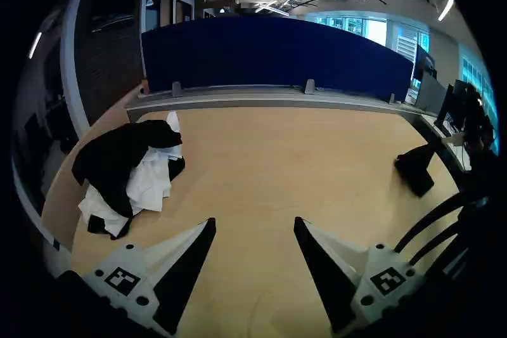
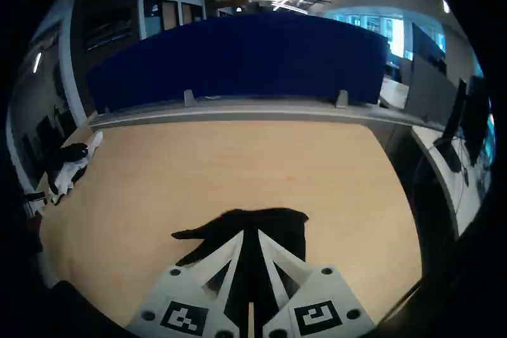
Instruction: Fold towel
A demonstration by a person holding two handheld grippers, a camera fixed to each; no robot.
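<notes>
A black towel lies spread on the light wooden table, just in front of my right gripper. That gripper's white fingers stand nearly together, pinching the towel's near edge. The same towel appears as a dark bunched shape near the table's right side in the left gripper view. My left gripper hovers open over bare table with nothing between its fingers. A heap of black and white towels sits to its left, well apart from it. In the right gripper view that heap is far off at the left edge.
A blue partition on a grey rail closes the table's far side. Monitors and a desk stand to the right. A black chair frame is at the table's right edge.
</notes>
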